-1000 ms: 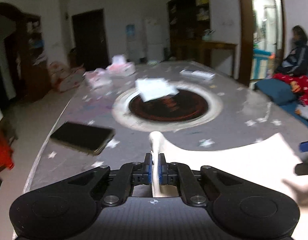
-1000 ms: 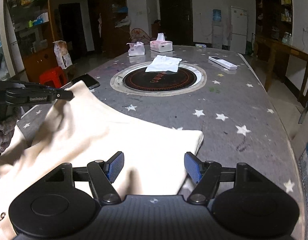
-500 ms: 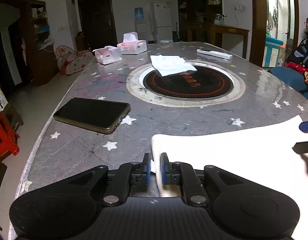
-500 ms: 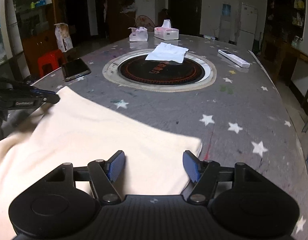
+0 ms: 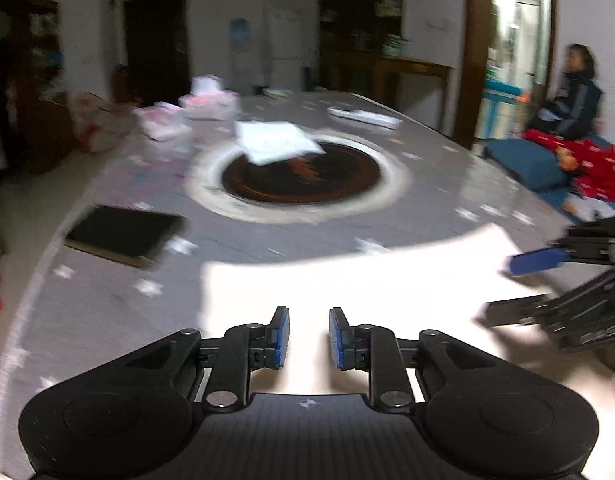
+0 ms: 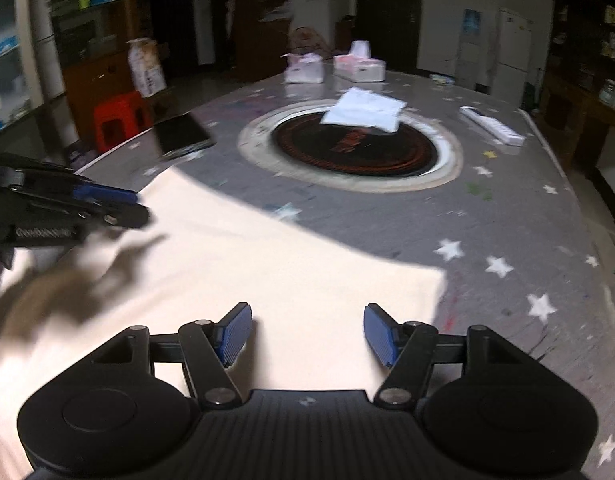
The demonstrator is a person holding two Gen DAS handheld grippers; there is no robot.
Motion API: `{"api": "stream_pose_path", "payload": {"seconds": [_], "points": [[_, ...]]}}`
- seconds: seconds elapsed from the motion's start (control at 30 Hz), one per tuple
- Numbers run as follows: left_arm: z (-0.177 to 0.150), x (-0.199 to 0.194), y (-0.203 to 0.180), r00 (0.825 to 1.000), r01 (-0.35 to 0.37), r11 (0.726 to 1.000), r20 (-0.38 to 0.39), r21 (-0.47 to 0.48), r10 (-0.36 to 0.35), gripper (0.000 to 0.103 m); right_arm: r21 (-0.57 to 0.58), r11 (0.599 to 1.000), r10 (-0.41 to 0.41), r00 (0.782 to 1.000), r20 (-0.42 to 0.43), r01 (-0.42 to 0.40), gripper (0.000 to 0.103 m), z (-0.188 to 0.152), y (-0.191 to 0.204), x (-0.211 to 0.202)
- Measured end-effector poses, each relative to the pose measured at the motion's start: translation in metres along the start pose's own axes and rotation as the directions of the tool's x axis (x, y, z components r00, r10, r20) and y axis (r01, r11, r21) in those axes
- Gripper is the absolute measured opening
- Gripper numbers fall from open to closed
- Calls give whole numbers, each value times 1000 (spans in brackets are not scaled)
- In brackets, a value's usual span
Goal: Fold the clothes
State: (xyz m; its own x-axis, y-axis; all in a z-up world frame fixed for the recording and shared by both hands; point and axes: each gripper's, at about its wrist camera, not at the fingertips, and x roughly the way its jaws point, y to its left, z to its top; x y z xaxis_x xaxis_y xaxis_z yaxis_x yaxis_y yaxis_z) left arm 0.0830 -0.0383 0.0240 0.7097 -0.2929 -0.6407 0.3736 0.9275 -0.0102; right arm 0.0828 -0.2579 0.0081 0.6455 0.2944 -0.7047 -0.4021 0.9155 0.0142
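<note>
Left to right. Phone (image 5: 123,236): a dark, flat, glossy slab near the left edge of the tabletop (image 5: 447,184), apart from the cloth.

Left claw (image 5: 309,338): partly open, a narrow gap between the blue ribbed pads, nothing between them. It sits over the near left part of the garment (image 6: 267,264).

Garment: cream, soft, matte fabric spread flat at the near edge of the tabletop, with straight far and right edges and a square far right corner. It looks smooth and evenly laid. Whether it lies doubled cannot be told.

Right claw (image 6: 307,334): wide open, empty, over the near right part of the garment.

Progress, as judged: one flat lay appears finished and released, since neither claw holds cloth. The panel is still broad, so further folds probably remain; no compact bundle is seen yet.

Elsewhere: a dark round inset (image 6: 359,144) with a pale ring at the centre of the grey, star-printed, glossy tabletop; a white folded cloth (image 6: 363,110) on its far rim; a white remote (image 6: 491,126) toward the right edge
</note>
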Motion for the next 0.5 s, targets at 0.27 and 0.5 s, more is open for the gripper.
{"api": "stream_pose_path", "payload": {"seconds": [0.27, 0.5], "points": [[-15, -6, -7, 999, -44, 999, 1, 11, 44, 25, -76, 997, 34, 999, 3, -33, 64, -28, 27, -40], [-40, -48, -13, 998, -17, 1000, 53, -13, 17, 25, -171, 974, 149, 989, -10, -148, 64, -79, 69, -90]]}}
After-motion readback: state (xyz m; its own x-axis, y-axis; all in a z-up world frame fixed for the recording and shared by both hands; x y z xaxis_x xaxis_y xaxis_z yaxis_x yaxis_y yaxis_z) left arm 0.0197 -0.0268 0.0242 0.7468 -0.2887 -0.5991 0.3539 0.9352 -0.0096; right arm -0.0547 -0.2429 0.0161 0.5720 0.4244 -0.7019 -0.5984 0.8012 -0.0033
